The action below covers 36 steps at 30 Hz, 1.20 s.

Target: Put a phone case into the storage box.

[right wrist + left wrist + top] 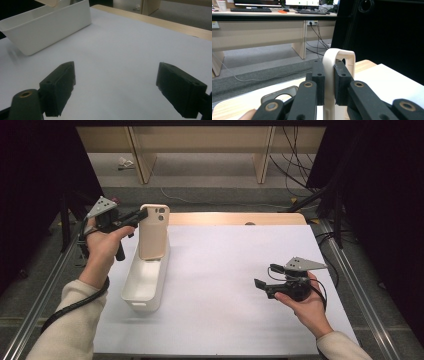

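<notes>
the left gripper (141, 215) is pinching a cream phone case (153, 231) near its top edge. in the left gripper view, the two black pads (319, 75) are pressing on the thin side of the case (338, 56), one pad on each side, with no gap showing. the case is standing almost upright, with its camera hole at the top. its bottom end is sitting down inside the far end of a long white bin (145, 280). whether the bottom end is touching the bin floor is hard to tell. the left hand (100, 251) is wrapping around the gripper's handle, and a black cable is trailing back along the sleeve.

the right gripper (264, 282) is sitting well away from the bin, over the right part of the white sheet (225, 270) that is covering the table. its jaws are standing wide apart and are holding nothing. in the right gripper view, the two black pads (60, 85) are hanging just over the bare white sheet (117, 52), and the white bin (45, 27) is showing farther off at the top left. the right hand (305, 302) is cupping the gripper from below.

the light wood table edge (235, 218) is peeking out past the far side of the sheet.
</notes>
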{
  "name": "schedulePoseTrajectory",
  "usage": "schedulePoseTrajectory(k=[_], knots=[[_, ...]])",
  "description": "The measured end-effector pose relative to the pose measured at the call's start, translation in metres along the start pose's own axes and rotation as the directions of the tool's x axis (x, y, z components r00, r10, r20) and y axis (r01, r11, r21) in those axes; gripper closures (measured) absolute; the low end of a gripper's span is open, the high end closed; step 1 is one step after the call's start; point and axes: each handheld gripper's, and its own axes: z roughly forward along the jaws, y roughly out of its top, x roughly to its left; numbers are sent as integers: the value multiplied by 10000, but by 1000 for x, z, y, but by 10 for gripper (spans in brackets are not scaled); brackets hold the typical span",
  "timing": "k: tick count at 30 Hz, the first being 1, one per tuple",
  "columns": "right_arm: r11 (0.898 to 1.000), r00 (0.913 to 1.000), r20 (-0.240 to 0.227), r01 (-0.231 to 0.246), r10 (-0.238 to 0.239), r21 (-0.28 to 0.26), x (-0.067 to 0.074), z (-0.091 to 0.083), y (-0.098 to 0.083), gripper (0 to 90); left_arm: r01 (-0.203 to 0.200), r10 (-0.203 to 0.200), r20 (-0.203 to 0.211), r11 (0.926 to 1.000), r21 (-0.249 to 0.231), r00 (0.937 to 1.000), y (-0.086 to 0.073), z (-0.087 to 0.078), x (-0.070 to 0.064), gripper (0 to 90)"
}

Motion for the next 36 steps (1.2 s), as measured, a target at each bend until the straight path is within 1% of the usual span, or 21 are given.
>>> schedulePoseTrajectory(k=[11, 14, 16, 20, 29, 36], knots=[[10000, 10000, -15, -5, 4, -30, 0, 0, 0, 167, 135, -130, -322, 9998, 157, 9994, -5, 4, 11, 811], [10000, 10000, -32, -10, 10, -47, 0, 0, 0, 167, 227, -220, -360, 9996, 191, 9991, -7, 6, 14, 811], [10000, 10000, -45, 2, -2, -42, 0, 0, 0, 167, 296, -293, -295, 9995, 95, 9991, -9, 7, 17, 811], [10000, 10000, -52, -1, 1, -38, 1, 1, 0, 167, 375, -367, -415, 9991, 202, 9985, -11, 10, 21, 811], [10000, 10000, -58, -9, 9, -10, 0, 1, 0, 167, 301, -286, -484, 9991, 309, 9984, -18, 16, 26, 811], [10000, 10000, -75, -32, 32, 36, 0, 2, -1, 167, 219, -206, -498, 9994, 262, 9985, -20, 19, 27, 810]])
